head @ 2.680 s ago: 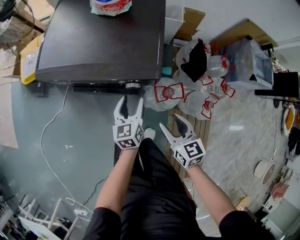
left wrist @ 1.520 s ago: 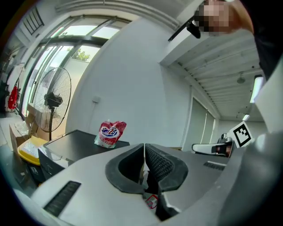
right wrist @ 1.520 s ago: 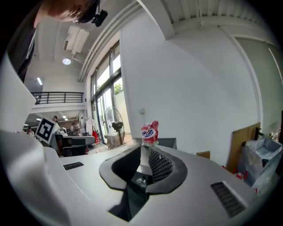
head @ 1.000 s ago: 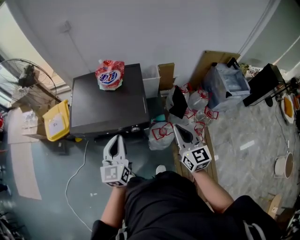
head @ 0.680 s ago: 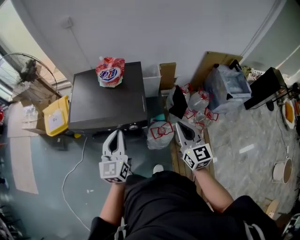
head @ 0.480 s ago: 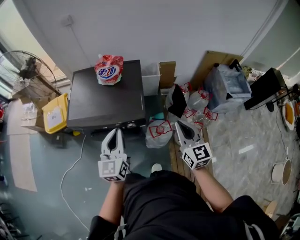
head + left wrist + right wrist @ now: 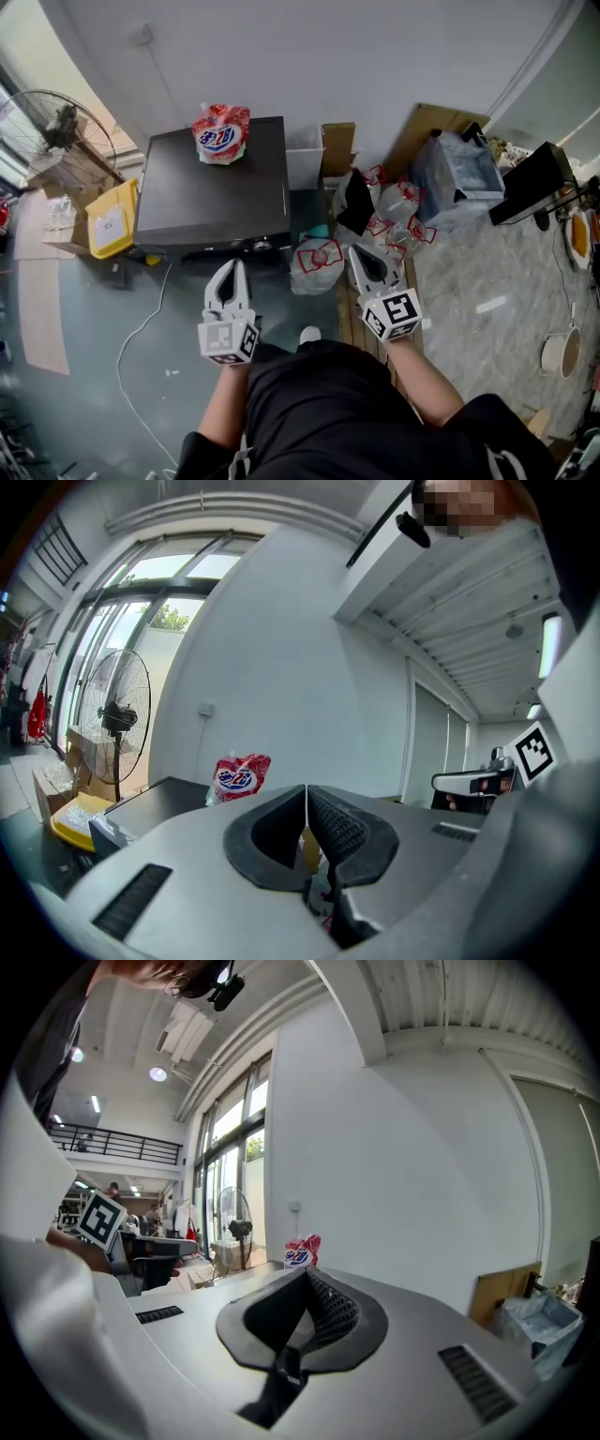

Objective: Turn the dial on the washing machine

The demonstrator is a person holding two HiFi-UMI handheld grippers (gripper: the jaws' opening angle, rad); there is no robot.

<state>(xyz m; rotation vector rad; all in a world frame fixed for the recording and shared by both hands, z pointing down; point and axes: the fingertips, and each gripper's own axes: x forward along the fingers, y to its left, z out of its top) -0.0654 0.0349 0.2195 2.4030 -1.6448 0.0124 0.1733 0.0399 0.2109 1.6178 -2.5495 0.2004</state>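
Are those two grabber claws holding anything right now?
No, nothing. The left gripper and the right gripper are both shut and empty, not touching the washing machine.

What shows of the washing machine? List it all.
The washing machine is a dark, boxy unit with a flat, smooth top, standing against the white wall. A red and white pouch sits at the back of the top. Along the front runs a narrow control strip with a small silvery dial near its right end. A yellow bin stands close on its left, a white bin on its right.
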